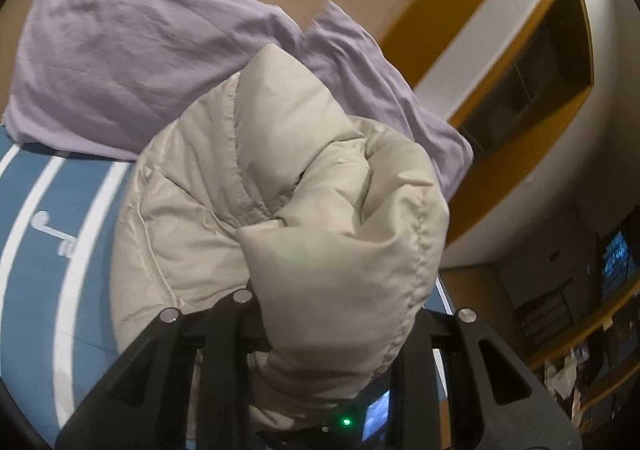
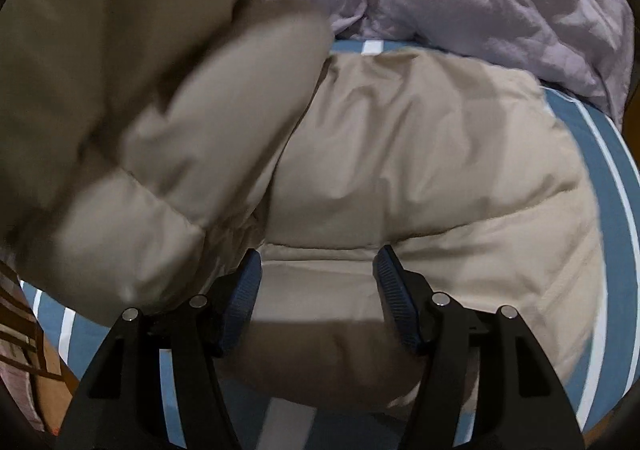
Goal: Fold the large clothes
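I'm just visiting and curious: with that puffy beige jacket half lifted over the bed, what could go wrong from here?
1. The left tool pinches only a bunched end of the puffy jacket; the slick fabric might slip out and undo the fold.
2. The right tool has its blue pads wide around a thick roll of the jacket, so the hold there may be loose.
3. The lilac bedding lies close behind and could get caught in the fold.

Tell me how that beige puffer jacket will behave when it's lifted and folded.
The puffer jacket will likely flop: its lifted part droops over the left tongs. The puffy quilted panels probably spring back after pressing. Its smooth shell may slip.
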Action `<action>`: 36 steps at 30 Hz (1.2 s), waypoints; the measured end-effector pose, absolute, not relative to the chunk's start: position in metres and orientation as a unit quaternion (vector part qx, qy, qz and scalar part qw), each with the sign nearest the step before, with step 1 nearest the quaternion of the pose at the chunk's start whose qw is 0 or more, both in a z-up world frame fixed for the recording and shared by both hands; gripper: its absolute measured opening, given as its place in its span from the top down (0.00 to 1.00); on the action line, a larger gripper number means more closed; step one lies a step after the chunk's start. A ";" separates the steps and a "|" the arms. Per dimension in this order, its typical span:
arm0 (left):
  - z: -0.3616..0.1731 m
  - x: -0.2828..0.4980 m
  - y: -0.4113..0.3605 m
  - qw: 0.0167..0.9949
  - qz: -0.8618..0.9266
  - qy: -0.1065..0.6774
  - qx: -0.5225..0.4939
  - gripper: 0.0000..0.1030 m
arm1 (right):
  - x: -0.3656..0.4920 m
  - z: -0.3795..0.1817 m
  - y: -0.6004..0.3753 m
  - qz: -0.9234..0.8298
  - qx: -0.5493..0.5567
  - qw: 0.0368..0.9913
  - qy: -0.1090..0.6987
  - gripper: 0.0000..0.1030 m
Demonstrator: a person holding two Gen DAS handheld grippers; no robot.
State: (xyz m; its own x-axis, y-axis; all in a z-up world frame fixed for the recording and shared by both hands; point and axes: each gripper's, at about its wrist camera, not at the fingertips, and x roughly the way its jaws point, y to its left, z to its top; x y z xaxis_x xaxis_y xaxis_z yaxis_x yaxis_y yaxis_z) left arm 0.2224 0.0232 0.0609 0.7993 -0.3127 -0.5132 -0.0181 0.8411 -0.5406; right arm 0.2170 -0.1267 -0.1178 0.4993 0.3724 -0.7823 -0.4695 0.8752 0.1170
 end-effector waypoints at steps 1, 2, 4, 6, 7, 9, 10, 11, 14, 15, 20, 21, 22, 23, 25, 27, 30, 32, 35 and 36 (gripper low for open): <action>0.059 0.226 0.015 0.908 -0.087 0.312 -0.265 0.73 | 0.216 -0.115 -0.133 0.242 -0.051 0.867 0.432 0.40; 0.058 0.228 0.010 0.908 -0.091 0.315 -0.262 0.73 | 0.215 -0.112 -0.138 0.239 -0.050 0.871 0.427 0.40; 0.054 0.234 -0.004 0.906 -0.099 0.323 -0.253 0.73 | 0.212 -0.106 -0.152 0.224 -0.052 0.881 0.413 0.40; 0.051 0.240 -0.015 0.905 -0.105 0.330 -0.246 0.73 | 0.210 -0.102 -0.169 0.204 -0.050 0.890 0.404 0.40; 0.050 0.243 -0.020 0.905 -0.107 0.333 -0.241 0.72 | 0.210 -0.101 -0.178 0.193 -0.047 0.894 0.402 0.40; 0.047 0.248 -0.034 0.905 -0.113 0.340 -0.229 0.72 | 0.211 -0.101 -0.199 0.168 -0.039 0.900 0.400 0.40; 0.045 0.249 -0.040 0.905 -0.116 0.343 -0.224 0.72 | 0.212 -0.101 -0.211 0.154 -0.035 0.903 0.400 0.40; 0.043 0.252 -0.049 0.904 -0.121 0.348 -0.217 0.72 | 0.214 -0.102 -0.220 0.141 -0.032 0.905 0.400 0.40; 0.037 0.253 -0.071 0.898 -0.135 0.364 -0.207 0.71 | 0.220 -0.104 -0.247 0.107 -0.019 0.909 0.403 0.40; 0.034 0.254 -0.080 0.896 -0.140 0.370 -0.200 0.71 | 0.221 -0.105 -0.256 0.098 -0.013 0.909 0.404 0.40; 0.019 0.265 -0.116 0.893 -0.145 0.398 -0.152 0.69 | 0.220 -0.106 -0.290 0.060 0.011 0.912 0.405 0.40; 0.018 0.265 -0.123 0.893 -0.143 0.403 -0.139 0.68 | 0.220 -0.105 -0.296 0.055 0.015 0.913 0.404 0.40; 0.017 0.264 -0.128 0.894 -0.140 0.405 -0.129 0.67 | 0.219 -0.104 -0.300 0.051 0.018 0.913 0.404 0.40; 0.018 0.265 -0.130 0.895 -0.138 0.407 -0.123 0.65 | 0.219 -0.103 -0.305 0.046 0.022 0.914 0.403 0.40; 0.021 0.265 -0.133 0.895 -0.137 0.408 -0.116 0.57 | 0.220 -0.101 -0.312 0.038 0.030 0.915 0.400 0.40; 0.026 0.264 -0.131 0.893 -0.147 0.407 -0.124 0.39 | 0.222 -0.098 -0.316 0.034 0.036 0.917 0.397 0.40; 0.036 0.266 -0.131 0.896 -0.145 0.402 -0.122 0.28 | 0.227 -0.091 -0.320 0.030 0.044 0.920 0.388 0.40; 0.044 0.263 -0.127 0.898 -0.147 0.397 -0.122 0.27 | 0.230 -0.086 -0.322 0.029 0.048 0.923 0.381 0.40; 0.062 0.253 -0.113 0.905 -0.151 0.375 -0.131 0.26 | 0.228 -0.077 -0.321 0.027 0.052 0.927 0.370 0.40; 0.068 0.252 -0.110 0.908 -0.150 0.368 -0.132 0.25 | 0.226 -0.075 -0.321 0.027 0.054 0.928 0.368 0.40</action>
